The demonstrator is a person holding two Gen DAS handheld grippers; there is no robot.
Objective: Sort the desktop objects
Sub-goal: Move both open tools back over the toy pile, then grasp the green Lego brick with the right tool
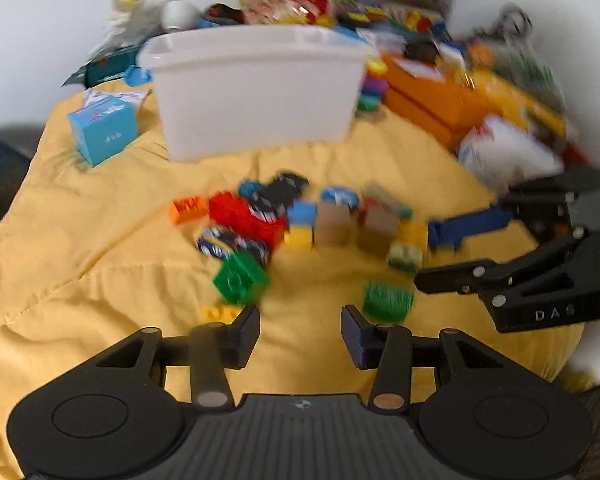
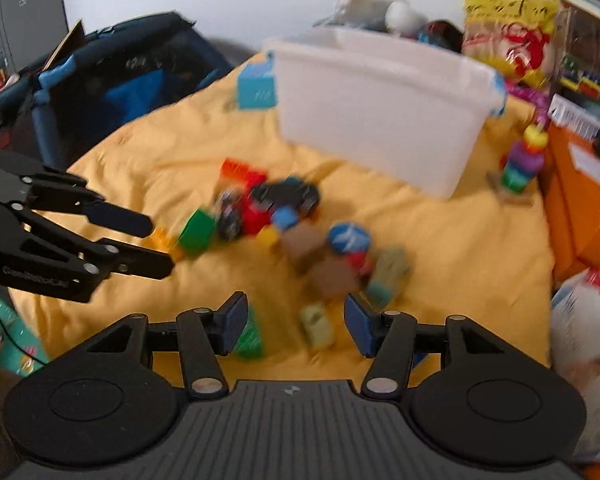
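A pile of toy bricks and small toys lies on a yellow cloth: a red brick, a green brick, an orange brick, two brown blocks and a green brush-like piece. A white plastic bin stands behind the pile. My left gripper is open and empty just before the pile. My right gripper is open and empty, with a pale green piece between its fingers on the cloth. The right gripper also shows in the left wrist view. Both views are blurred.
A light blue box stands left of the bin. Orange boxes and a white bag lie at the right. A stacking ring toy stands right of the bin. A dark blue bag sits beyond the cloth's left edge.
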